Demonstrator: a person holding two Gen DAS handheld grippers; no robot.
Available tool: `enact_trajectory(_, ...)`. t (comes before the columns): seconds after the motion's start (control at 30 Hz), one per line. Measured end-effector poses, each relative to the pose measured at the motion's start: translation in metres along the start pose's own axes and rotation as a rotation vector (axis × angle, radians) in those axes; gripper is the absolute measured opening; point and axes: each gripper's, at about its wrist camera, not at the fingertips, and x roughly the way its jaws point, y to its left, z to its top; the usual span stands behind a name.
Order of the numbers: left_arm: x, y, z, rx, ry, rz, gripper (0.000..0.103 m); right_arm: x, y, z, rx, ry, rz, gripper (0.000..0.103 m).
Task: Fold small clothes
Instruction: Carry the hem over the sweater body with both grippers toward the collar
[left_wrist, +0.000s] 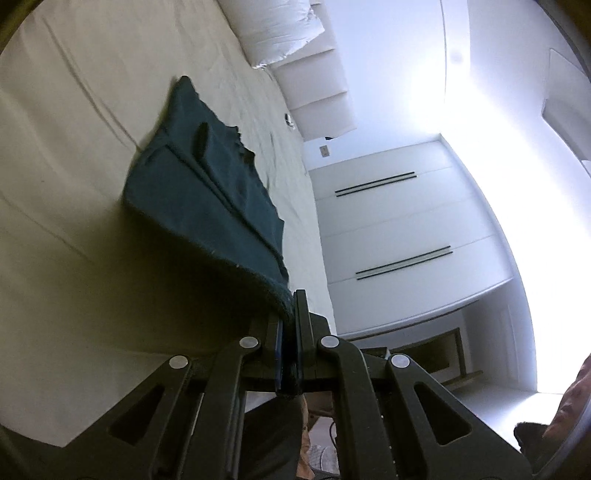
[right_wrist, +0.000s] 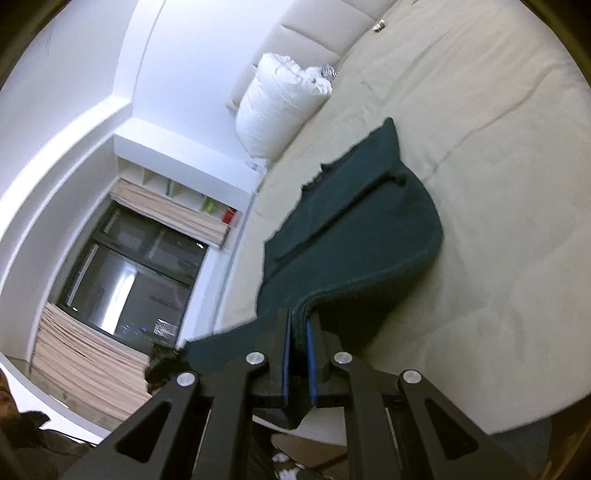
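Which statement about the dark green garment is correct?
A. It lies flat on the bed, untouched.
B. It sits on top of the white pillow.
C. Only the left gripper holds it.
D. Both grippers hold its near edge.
D: the left gripper and the right gripper are each shut on the near edge of the dark green garment.

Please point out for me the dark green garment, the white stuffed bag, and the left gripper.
dark green garment (right_wrist: 354, 236): right wrist view, on its flat middle panel.
white stuffed bag (right_wrist: 277, 110): right wrist view, on its bulging side.
left gripper (left_wrist: 294, 306): left wrist view, between the fingertips clamping the garment's edge.
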Motion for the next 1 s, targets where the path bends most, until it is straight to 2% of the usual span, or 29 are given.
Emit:
enact_trajectory(0.2,-0.003,-0.002,0.024,0.016,-0.031,-0.014,0.003,0.013,0.007,0.031,0.002,-0.047,0.000,0.009)
enact_trajectory(0.37,0.017,-0.019,0.064,0.064,-0.047,-0.012,0.003,0.044,0.016,0.077,-0.021,-0.068,-0.031,0.009)
enact_trajectory(0.47,0.040,-0.017,0.099,0.057,-0.063,0.008,0.003,0.064,0.014,0.104,-0.022,-0.075,-0.052,0.009)
enact_trajectory(0.7,0.086,0.010,0.193,-0.022,-0.151,0.056,0.003,0.110,-0.012,0.174,0.048,-0.125,-0.134,0.009)
enact_trajectory(0.87,0.120,0.038,0.247,-0.079,-0.165,0.113,0.003,0.141,-0.039,0.218,0.093,-0.143,-0.213,0.009)
enact_trajectory(1.0,0.150,0.075,0.275,-0.121,-0.156,0.179,0.003,0.173,-0.060,0.233,0.107,-0.111,-0.299,0.009)
